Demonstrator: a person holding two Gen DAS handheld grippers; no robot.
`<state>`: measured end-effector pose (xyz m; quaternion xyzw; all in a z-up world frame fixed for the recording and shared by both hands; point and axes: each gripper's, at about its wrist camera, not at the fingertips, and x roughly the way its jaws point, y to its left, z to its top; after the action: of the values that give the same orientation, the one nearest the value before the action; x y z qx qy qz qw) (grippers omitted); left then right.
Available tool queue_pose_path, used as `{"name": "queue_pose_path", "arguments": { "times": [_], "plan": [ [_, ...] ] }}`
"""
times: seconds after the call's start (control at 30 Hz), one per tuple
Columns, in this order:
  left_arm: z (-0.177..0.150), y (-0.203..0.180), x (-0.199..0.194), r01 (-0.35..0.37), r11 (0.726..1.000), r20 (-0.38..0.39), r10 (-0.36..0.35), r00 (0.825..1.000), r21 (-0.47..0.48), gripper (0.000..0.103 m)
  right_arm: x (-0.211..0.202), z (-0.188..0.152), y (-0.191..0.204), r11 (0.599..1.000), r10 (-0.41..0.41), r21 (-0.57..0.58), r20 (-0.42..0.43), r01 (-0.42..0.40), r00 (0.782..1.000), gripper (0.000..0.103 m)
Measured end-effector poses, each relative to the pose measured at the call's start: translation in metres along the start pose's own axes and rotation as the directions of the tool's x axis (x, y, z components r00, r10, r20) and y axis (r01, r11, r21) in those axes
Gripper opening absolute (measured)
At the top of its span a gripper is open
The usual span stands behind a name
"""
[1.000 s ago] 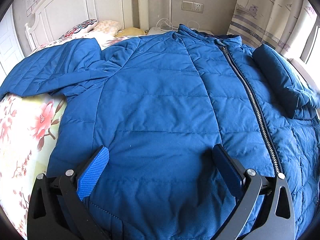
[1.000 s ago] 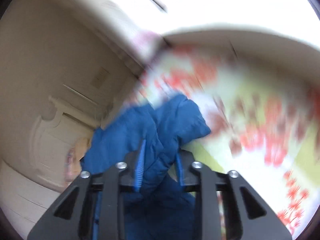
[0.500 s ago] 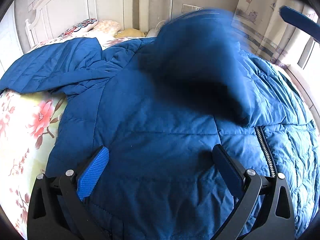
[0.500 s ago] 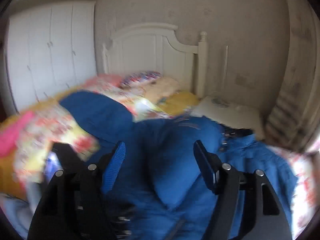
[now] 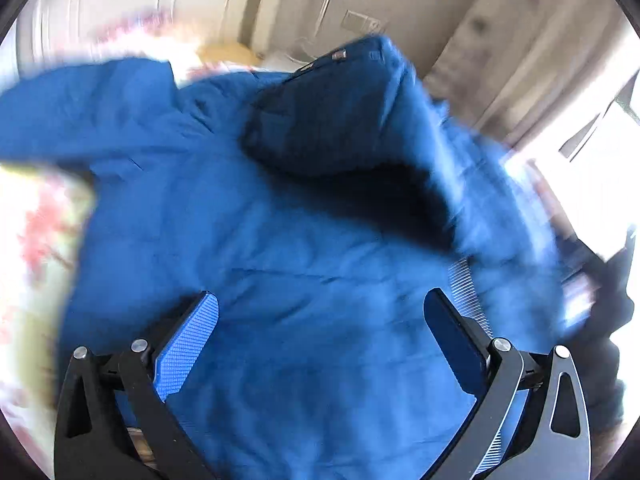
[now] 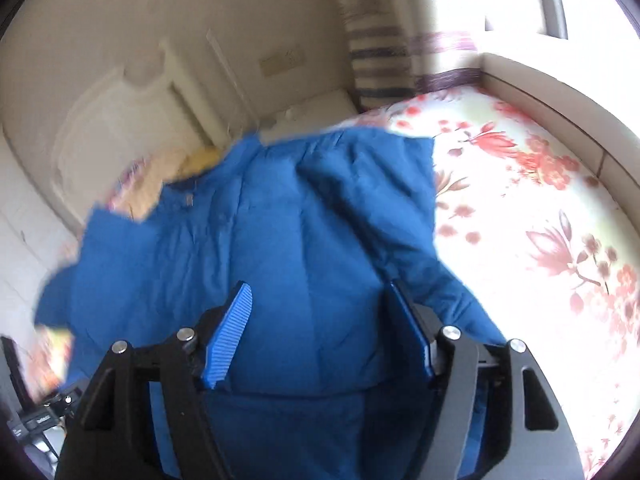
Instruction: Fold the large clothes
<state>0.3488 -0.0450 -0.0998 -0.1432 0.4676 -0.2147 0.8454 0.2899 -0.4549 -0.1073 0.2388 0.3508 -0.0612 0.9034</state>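
Blue jacket (image 6: 288, 240) lies spread on the bed (image 6: 540, 200) w/ one sleeve (image 5: 340, 112) flopped over its chest; left tool (image 5: 320, 320) wide & empty, right tool (image 6: 320, 320) narrowing, gripping nothing, so puffy sleeve prob. slides off.

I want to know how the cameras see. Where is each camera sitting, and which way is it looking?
Left wrist view: sits on the left gripper, looking forward and down between its two open fingers at the blue jacket on the flowery bedspread; only the gripper shows.
Right wrist view: sits on the right gripper, looking down over the jacket toward the headboard and curtain; its jaws stand apart, closing slightly, gripping nothing.
Both views share the jacket, the bedspread and the wall socket.
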Motion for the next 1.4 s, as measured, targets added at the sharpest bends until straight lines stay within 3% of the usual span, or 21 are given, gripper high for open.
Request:
{"name": "queue_pose_path", "arguments": {
  "times": [0.07, 0.13, 0.4, 0.47, 0.53, 0.6, 0.67, 0.7, 0.77, 0.83, 0.87, 0.9, 0.93, 0.97, 1.0, 1.03, 1.1, 1.13, 1.2, 1.3, 1.4],
  "plan": [
    [0.011, 0.018, 0.000, 0.161, 0.974, 0.006, -0.162, 0.987, -0.159, 0.099, 0.016, 0.002, -0.005, 1.000, 0.014, 0.020, -0.009, -0.014, 1.000, 0.069],
    [0.022, 0.035, 0.008, 0.304, 0.898, 0.042, -0.308, 0.951, -0.319, 0.099, 0.016, 0.002, 0.000, 1.000, 0.007, 0.006, -0.002, -0.007, 1.000, 0.070],
    [0.047, 0.040, 0.060, 0.465, 0.648, 0.181, -0.456, 0.871, -0.603, 0.098, 0.002, -0.010, 0.026, 0.994, -0.037, -0.103, 0.005, 0.038, 0.999, 0.072],
    [0.052, 0.040, 0.074, 0.516, 0.552, 0.234, -0.501, 0.833, -0.656, 0.097, 0.002, -0.010, 0.025, 0.995, -0.032, -0.097, 0.004, 0.033, 0.999, 0.072],
    [0.055, 0.044, 0.087, 0.556, 0.463, 0.277, -0.541, 0.794, -0.690, 0.085, 0.003, -0.010, 0.023, 0.996, -0.026, -0.090, 0.004, 0.026, 1.000, 0.072],
    [0.056, 0.047, 0.099, 0.573, 0.426, 0.312, -0.539, 0.782, -0.700, 0.060, 0.002, -0.010, 0.024, 0.996, -0.022, -0.086, 0.006, 0.022, 1.000, 0.072],
    [0.058, 0.044, 0.095, 0.564, 0.463, 0.305, -0.520, 0.798, -0.684, 0.040, 0.001, -0.010, 0.023, 0.996, -0.020, -0.085, 0.007, 0.021, 1.000, 0.072],
    [0.059, 0.036, 0.084, 0.567, 0.527, 0.309, -0.499, 0.810, -0.633, 0.033, 0.001, -0.010, 0.024, 0.996, -0.020, -0.086, 0.008, 0.020, 1.000, 0.072],
    [0.069, 0.014, 0.048, 0.495, 0.721, 0.301, -0.394, 0.868, -0.485, 0.031, 0.000, -0.010, 0.023, 0.996, -0.018, -0.086, 0.009, 0.018, 1.000, 0.072],
    [0.072, -0.034, 0.002, 0.240, 0.947, 0.328, -0.162, 0.931, -0.215, 0.031, 0.001, -0.010, 0.023, 0.996, -0.013, -0.084, 0.008, 0.014, 1.000, 0.072],
    [0.066, -0.056, -0.008, 0.098, 0.989, 0.350, -0.054, 0.935, -0.109, 0.031, 0.000, -0.010, 0.023, 0.996, -0.013, -0.083, 0.008, 0.013, 1.000, 0.072],
    [0.060, -0.077, -0.013, -0.060, 0.998, 0.371, 0.062, 0.926, -0.019, 0.032, 0.000, -0.010, 0.024, 0.996, -0.012, -0.084, 0.009, 0.013, 1.000, 0.072],
    [0.049, -0.098, -0.011, -0.255, 0.964, 0.382, 0.211, 0.900, 0.070, 0.033, 0.000, -0.010, 0.024, 0.996, -0.010, -0.086, 0.008, 0.011, 1.000, 0.072],
    [0.044, -0.106, -0.004, -0.352, 0.930, 0.366, 0.294, 0.883, 0.103, 0.050, 0.000, -0.010, 0.024, 0.996, -0.011, -0.088, 0.008, 0.012, 1.000, 0.072],
    [0.038, -0.111, 0.008, -0.429, 0.892, 0.328, 0.366, 0.871, 0.143, 0.085, 0.000, -0.010, 0.024, 0.996, -0.013, -0.089, 0.009, 0.013, 1.000, 0.072],
    [0.033, -0.112, 0.018, -0.450, 0.875, 0.297, 0.388, 0.873, 0.178, 0.099, 0.000, -0.010, 0.024, 0.996, -0.012, -0.090, 0.009, 0.013, 1.000, 0.072],
    [0.024, -0.108, 0.038, -0.468, 0.849, 0.226, 0.420, 0.879, 0.245, 0.099, 0.000, -0.010, 0.024, 0.996, -0.013, -0.090, 0.010, 0.013, 1.000, 0.072],
    [0.020, -0.099, 0.041, -0.434, 0.868, 0.181, 0.399, 0.899, 0.241, 0.099, 0.000, -0.010, 0.025, 0.996, -0.014, -0.091, 0.011, 0.014, 1.000, 0.072],
    [0.020, -0.069, 0.028, -0.216, 0.970, 0.096, 0.207, 0.974, 0.107, 0.099, -0.001, -0.010, 0.025, 0.996, -0.014, -0.092, 0.011, 0.015, 1.000, 0.072],
    [0.037, -0.026, 0.002, 0.035, 0.993, 0.069, -0.027, 0.997, -0.116, 0.098, 0.000, -0.010, 0.025, 0.996, -0.014, -0.091, 0.011, 0.015, 1.000, 0.072],
    [0.031, -0.002, -0.016, 0.078, 0.975, 0.020, -0.076, 0.997, -0.210, 0.098, -0.001, -0.010, 0.025, 0.996, -0.012, -0.090, 0.011, 0.013, 1.000, 0.072]
  ]
}}
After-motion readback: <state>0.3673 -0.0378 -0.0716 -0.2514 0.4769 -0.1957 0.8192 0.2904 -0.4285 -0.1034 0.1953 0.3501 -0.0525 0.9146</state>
